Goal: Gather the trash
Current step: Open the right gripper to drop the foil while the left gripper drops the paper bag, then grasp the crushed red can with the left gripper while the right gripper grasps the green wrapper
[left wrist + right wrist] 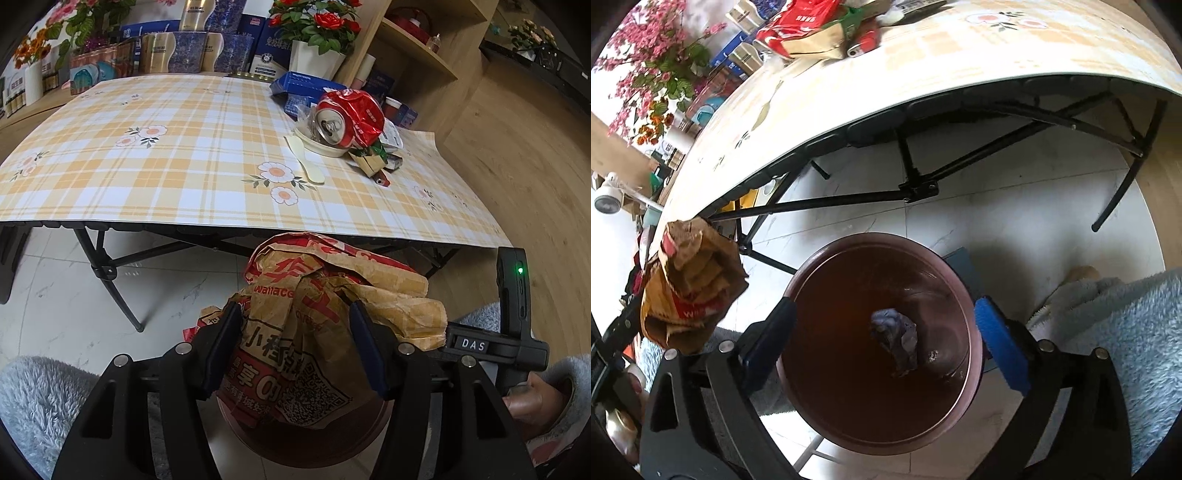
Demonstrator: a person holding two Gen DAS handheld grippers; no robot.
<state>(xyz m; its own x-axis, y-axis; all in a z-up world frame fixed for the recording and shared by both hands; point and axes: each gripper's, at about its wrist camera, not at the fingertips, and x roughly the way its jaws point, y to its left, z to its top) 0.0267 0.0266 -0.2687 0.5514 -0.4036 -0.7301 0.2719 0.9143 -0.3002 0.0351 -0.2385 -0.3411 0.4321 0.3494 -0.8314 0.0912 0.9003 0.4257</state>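
Pale marble-look floor tiles under a folding table [110,155] on black legs, spread with a yellow-and-white plaid cloth printed with daisies; wooden shelving, boxes and potted flowers behind it. Heaped near the table's far right corner — a crushed red drink can [334,123] lying on its side in a shallow white bowl [325,147], red wrapper [364,110] bunched against it, blue cartons behind, a cream plastic spoon [308,162] angled out from the bowl toward the table's middle, a small gold box and a red lighter just beside. Rest of the cloth bare.

Below the near edge, standing on the floor: a round dark-brown trash bin [971,332], seen from above in the right wrist view. At its bottom, one crumpled bluish-grey wad of paper [895,338], plus a few small scraps.

Left gripper [295,339] pinching a crumpled brown paper takeaway bag [317,295] with red printing and a QR code, pads pressed into both sides, held over the bin's rim; same bag visible at the left of the right wrist view, hanging beside the bin and not inside it.

Right gripper [886,332] spread wide above the bin's mouth, blue pads either side of the rim, nothing between them. Fluffy grey sleeve [1126,332] at right.
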